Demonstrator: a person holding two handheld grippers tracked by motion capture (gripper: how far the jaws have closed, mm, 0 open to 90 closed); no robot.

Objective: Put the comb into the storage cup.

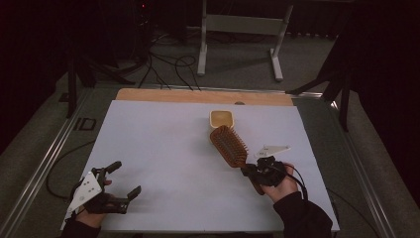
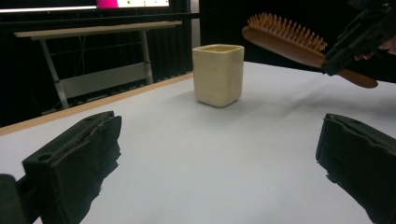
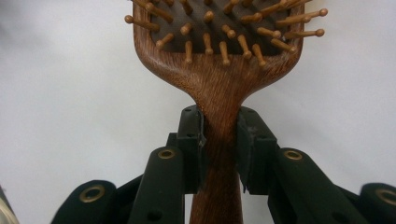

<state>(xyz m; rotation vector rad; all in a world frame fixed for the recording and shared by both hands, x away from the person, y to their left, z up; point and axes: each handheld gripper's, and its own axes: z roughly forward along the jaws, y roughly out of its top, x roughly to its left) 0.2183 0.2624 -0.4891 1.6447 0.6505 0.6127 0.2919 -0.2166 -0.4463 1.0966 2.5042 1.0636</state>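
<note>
A brown wooden hairbrush [image 1: 229, 145] with peg bristles facing up is held above the white table, its head pointing toward a small cream square cup [image 1: 221, 118]. My right gripper [image 1: 250, 171] is shut on the brush's handle just below the head; the right gripper view shows both jaws pressed against the hairbrush [image 3: 218, 70] neck. My left gripper [image 1: 124, 179] rests at the near left of the table, open and holding nothing. From the left gripper view, the cup [image 2: 218, 73] stands upright ahead and the hairbrush [image 2: 289, 39] hovers to its right, lifted off the surface.
The white table sheet [image 1: 163, 148] ends in a wooden strip [image 1: 198, 95] at the far edge. Metal rails run along both sides. Beyond the table are a grey stand [image 1: 242, 29] and cables [image 1: 168, 67] on the floor.
</note>
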